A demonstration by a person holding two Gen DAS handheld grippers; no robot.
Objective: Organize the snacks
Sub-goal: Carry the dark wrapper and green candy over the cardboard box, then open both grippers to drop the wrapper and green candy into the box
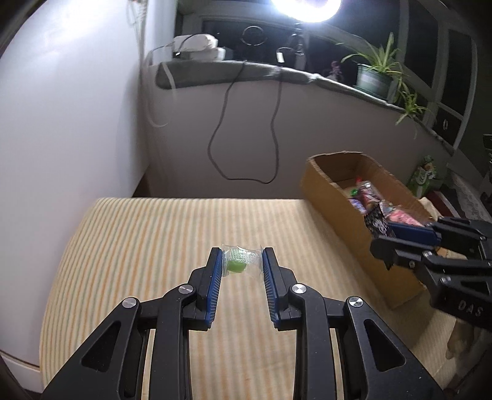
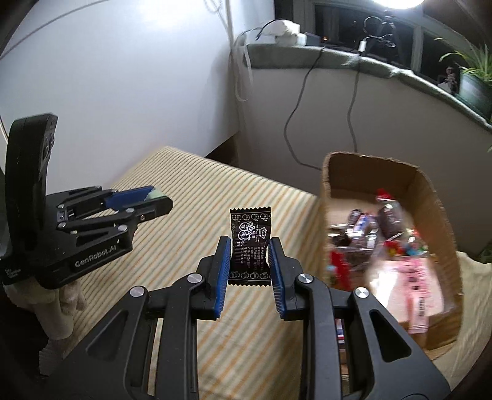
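My left gripper [image 1: 241, 261] is shut on a small clear-wrapped green candy [image 1: 237, 264], held above the striped cloth [image 1: 138, 246]. My right gripper [image 2: 249, 255] is shut on a black snack packet [image 2: 250, 246] with white print, which stands upright between the blue pads. The left wrist view shows the right gripper [image 1: 387, 235] at the right, its black packet [image 1: 376, 224] over the near rim of the cardboard box [image 1: 332, 197]. Seen from the right wrist, the left gripper [image 2: 153, 197] hangs at the left with the pale green candy [image 2: 156, 194] at its tip. The cardboard box [image 2: 442, 246] holds several wrapped snacks.
The box stands on the right side of the striped cloth [image 2: 190, 190]. A white wall rises at the left, and a black cable [image 1: 221, 132] hangs below a grey sill with potted plants [image 1: 378, 70]. A bright lamp [image 1: 307, 7] glares above. A green carton [image 1: 426, 180] stands behind the box.
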